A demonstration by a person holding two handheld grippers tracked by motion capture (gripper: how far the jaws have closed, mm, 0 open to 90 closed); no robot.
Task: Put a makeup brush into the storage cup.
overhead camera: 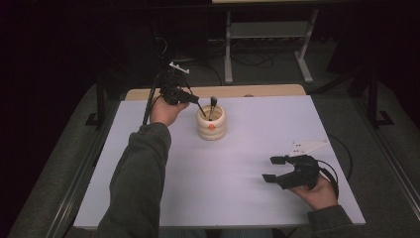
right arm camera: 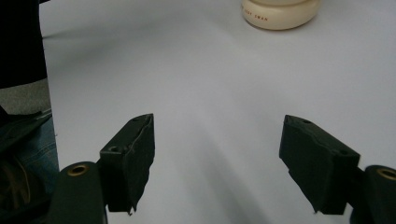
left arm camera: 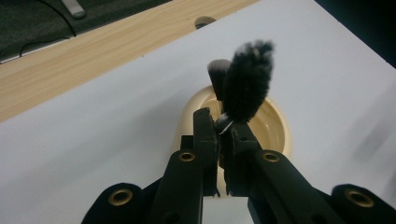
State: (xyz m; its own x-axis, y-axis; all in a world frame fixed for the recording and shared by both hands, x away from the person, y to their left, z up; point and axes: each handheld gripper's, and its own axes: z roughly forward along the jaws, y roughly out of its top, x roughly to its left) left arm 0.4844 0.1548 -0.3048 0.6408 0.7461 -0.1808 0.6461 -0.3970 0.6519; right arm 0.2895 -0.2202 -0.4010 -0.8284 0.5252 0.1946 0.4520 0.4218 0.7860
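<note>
Nearest the high camera, the person's grey-green sleeve (overhead camera: pixel 141 183) runs up to the left claw (overhead camera: pixel 197 103), which sits just beside the cream, ribbed ceramic cup (overhead camera: pixel 211 124) and grips a slim black makeup brush (overhead camera: pixel 201 109) angled into the cup's mouth; a second brush with a dark tuft (overhead camera: pixel 213 102) stands inside the cup. Well apart from the cup, toward the near right corner of the white table (overhead camera: pixel 237 168), the right claw (overhead camera: pixel 273 168) rests low with its jaws spread wide and nothing between them

From the left gripper view, the left claw (left arm camera: pixel 219 135) is pinched narrow on the brush's thin stem just below its fluffy black head (left arm camera: pixel 247 81), directly above the cup's glossy pale rim (left arm camera: pixel 280 126). I judge the brush light, stiff in the handle and soft in the bristles, best held at the stem as now; the smooth handle could slip or pivot

From the right gripper view, the right claw (right arm camera: pixel 217 154) stands wide over bare matte table, and the cup's rounded base (right arm camera: pixel 280 16) lies far ahead of it
</note>
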